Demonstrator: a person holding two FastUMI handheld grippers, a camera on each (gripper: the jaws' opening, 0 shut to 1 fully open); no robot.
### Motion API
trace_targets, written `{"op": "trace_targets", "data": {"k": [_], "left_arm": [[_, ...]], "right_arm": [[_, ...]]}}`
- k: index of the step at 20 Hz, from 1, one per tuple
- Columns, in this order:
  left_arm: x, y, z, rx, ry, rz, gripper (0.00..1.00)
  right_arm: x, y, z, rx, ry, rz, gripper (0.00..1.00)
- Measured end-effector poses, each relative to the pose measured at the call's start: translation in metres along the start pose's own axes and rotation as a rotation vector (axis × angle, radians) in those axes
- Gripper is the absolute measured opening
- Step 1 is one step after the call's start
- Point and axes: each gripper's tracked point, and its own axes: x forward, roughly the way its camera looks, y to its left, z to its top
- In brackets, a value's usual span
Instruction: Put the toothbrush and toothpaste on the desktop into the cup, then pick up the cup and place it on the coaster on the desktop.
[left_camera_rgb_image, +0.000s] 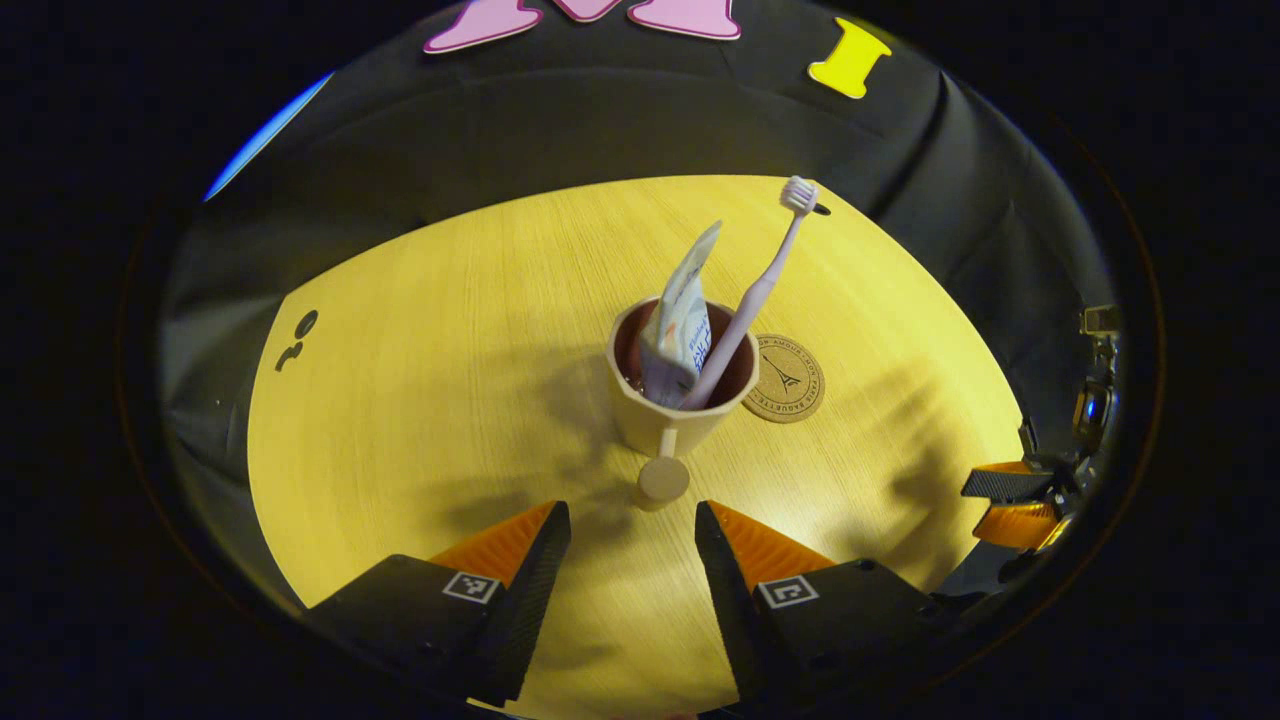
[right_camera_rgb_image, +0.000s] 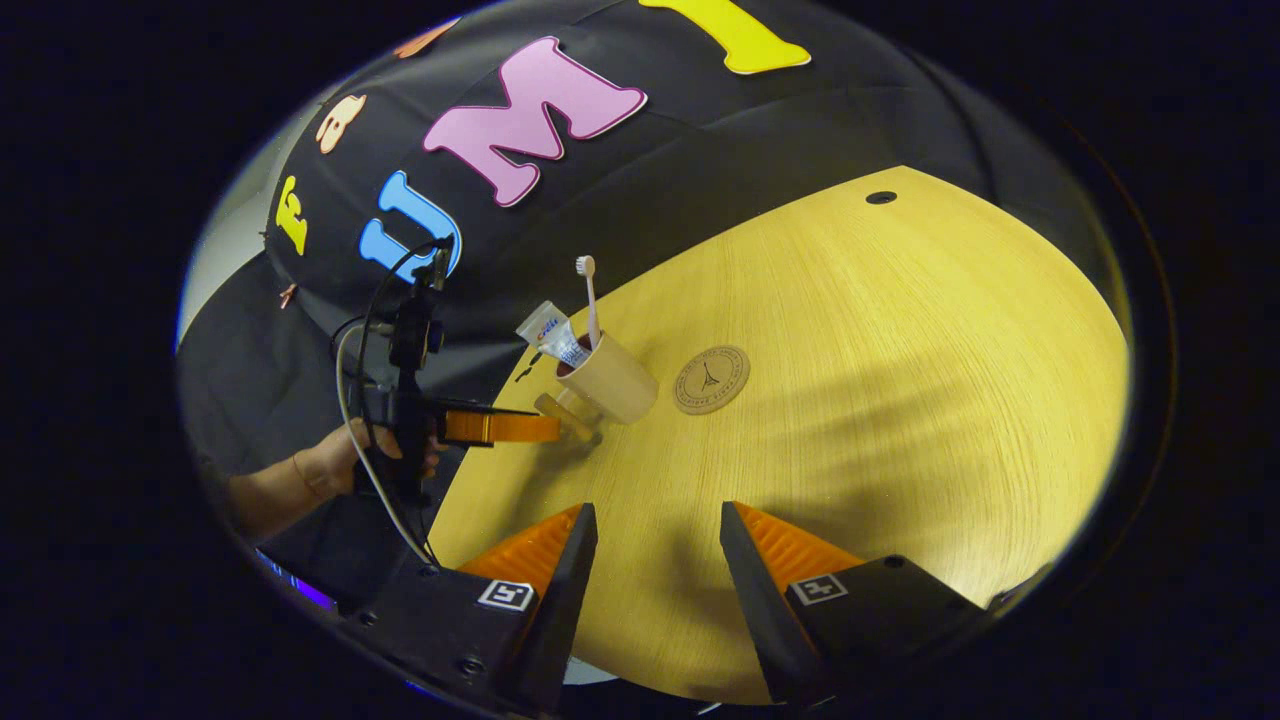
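Note:
A beige cup (left_camera_rgb_image: 655, 420) (right_camera_rgb_image: 615, 385) stands upright on the wooden desktop with a white toothpaste tube (left_camera_rgb_image: 685, 315) (right_camera_rgb_image: 553, 335) and a pink toothbrush (left_camera_rgb_image: 755, 290) (right_camera_rgb_image: 590, 300) leaning inside it. Its knobbed handle (left_camera_rgb_image: 663, 477) points toward my left gripper (left_camera_rgb_image: 632, 520), which is open just short of the knob. A round cork coaster (left_camera_rgb_image: 787, 378) (right_camera_rgb_image: 711, 379) lies flat right beside the cup. My right gripper (right_camera_rgb_image: 658, 520) is open over bare wood, well apart from the cup. In the right gripper view the left gripper (right_camera_rgb_image: 540, 427) sits next to the handle.
The wooden desktop (left_camera_rgb_image: 430, 400) (right_camera_rgb_image: 900, 400) is round-edged, with black cloth behind it. A small dark hole (right_camera_rgb_image: 881, 197) marks the far desktop. A person's hand (right_camera_rgb_image: 345, 460) holds the left gripper. The right gripper's orange fingers (left_camera_rgb_image: 1010, 500) show at the desk's right edge.

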Motion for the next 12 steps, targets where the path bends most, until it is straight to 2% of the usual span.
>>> {"op": "trace_targets", "data": {"k": [8, 12], "left_arm": [[0.028, 0.000, 0.016, 0.074, 0.133, 0.009, 0.77], [0.039, -0.008, 0.021, 0.115, 0.183, 0.012, 0.69]], "right_arm": [[-0.017, -0.029, -0.012, 0.077, 0.020, -0.011, 0.77], [-0.025, -0.047, -0.011, 0.130, 0.017, -0.025, 0.77]]}}
